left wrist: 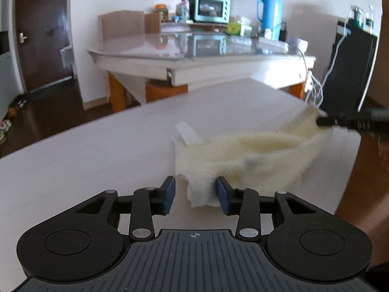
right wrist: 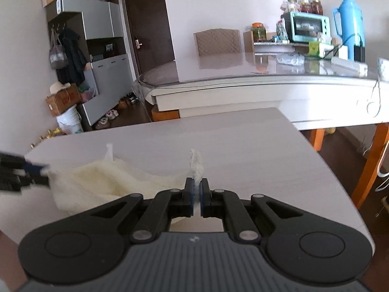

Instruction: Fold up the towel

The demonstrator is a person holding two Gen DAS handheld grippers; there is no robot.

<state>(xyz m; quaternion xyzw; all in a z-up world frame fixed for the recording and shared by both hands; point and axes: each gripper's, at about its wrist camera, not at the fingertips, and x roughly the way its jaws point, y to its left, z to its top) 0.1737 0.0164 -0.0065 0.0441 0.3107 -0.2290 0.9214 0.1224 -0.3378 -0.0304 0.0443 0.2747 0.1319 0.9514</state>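
A cream towel (left wrist: 255,155) lies crumpled on the white table (left wrist: 97,170). Its near corner droops between the blue pads of my left gripper (left wrist: 195,189), whose jaws stand apart without pressing it; the cloth brushes the right-hand pad. My right gripper (right wrist: 197,187) is shut on another corner of the towel (right wrist: 109,180), and a strip of cloth sticks up above its closed pads. In the left wrist view the right gripper (left wrist: 323,121) holds that corner lifted at the far right. The left gripper (right wrist: 36,170) shows blurred at the left edge of the right wrist view.
A white label (left wrist: 188,132) sticks out of the towel's far edge. Beyond the table stands a glass-topped dining table (left wrist: 194,58) with a teal oven (left wrist: 211,8) and a blue thermos (left wrist: 269,12). A black cabinet (left wrist: 350,68) stands at the right.
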